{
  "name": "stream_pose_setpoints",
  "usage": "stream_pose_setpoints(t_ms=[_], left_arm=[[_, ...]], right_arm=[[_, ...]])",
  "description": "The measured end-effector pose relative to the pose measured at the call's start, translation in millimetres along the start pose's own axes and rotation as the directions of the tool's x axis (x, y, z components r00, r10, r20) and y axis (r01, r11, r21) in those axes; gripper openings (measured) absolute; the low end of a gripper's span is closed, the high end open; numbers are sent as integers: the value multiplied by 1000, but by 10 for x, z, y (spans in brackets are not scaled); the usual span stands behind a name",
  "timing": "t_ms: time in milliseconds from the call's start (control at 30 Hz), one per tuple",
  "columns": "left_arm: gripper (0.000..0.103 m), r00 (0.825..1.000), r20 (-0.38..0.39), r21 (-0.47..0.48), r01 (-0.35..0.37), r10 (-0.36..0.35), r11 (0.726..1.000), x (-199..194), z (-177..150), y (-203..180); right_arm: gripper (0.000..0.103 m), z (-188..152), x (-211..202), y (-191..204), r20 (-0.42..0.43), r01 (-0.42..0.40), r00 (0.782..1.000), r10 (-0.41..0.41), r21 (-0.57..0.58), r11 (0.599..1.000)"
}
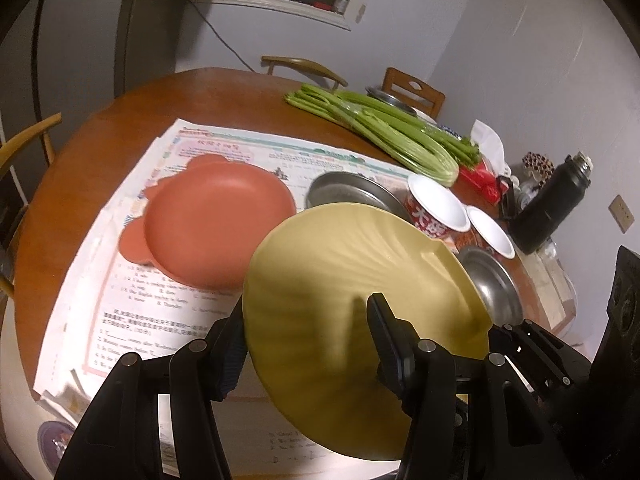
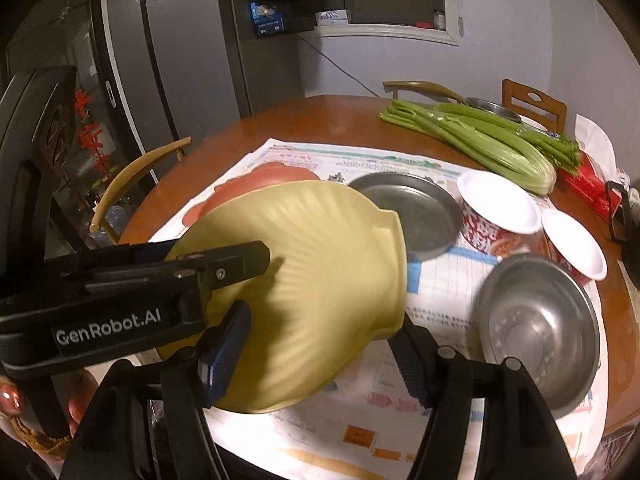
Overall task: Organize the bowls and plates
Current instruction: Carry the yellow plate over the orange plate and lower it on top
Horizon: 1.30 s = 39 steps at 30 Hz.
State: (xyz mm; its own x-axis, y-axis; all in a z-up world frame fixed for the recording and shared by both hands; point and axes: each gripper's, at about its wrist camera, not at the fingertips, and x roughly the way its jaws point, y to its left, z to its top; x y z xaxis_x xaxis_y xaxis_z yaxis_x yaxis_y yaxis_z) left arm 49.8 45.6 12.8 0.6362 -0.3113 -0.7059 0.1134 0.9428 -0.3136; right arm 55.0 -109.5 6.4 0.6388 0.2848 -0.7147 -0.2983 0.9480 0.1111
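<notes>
The yellow shell-shaped plastic plate [image 1: 340,264] hangs tilted above the newspaper-covered round wooden table [image 1: 100,152], empty, with the left gripper [image 1: 308,344] and the right gripper [image 2: 320,344] both clamped on its near rim. At ten o'clock from it lies the empty terracotta bear-eared plate [image 1: 216,220]; at one o'clock a shallow steel dish [image 2: 412,212], bare; at three o'clock a steel bowl [image 2: 540,332], also empty.

Dim, warm indoor light from overhead. A finger shadow falls on the yellow plate [image 1: 344,264]. Fisheye bending and dark vignette at edges; soft, slightly blurred detail.
</notes>
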Motion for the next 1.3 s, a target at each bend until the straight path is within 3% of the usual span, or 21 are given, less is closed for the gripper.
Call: stream_pose_setpoints(t_ms=[367,800,1300], left_arm=[[58,999,36,-46,-10,12,999,-100,160,296],[58,995,39,-87,-85,89,993,21,507,788],[58,992,5,-76,-129,130,989,326,587,953]], right_arm=[[68,304,102,199,11,-34,999,34,-31,999],[68,688,554,570,-14,-55,998,54,-78,995],[68,649,869,577,-48,-79,996,77,-36,996]])
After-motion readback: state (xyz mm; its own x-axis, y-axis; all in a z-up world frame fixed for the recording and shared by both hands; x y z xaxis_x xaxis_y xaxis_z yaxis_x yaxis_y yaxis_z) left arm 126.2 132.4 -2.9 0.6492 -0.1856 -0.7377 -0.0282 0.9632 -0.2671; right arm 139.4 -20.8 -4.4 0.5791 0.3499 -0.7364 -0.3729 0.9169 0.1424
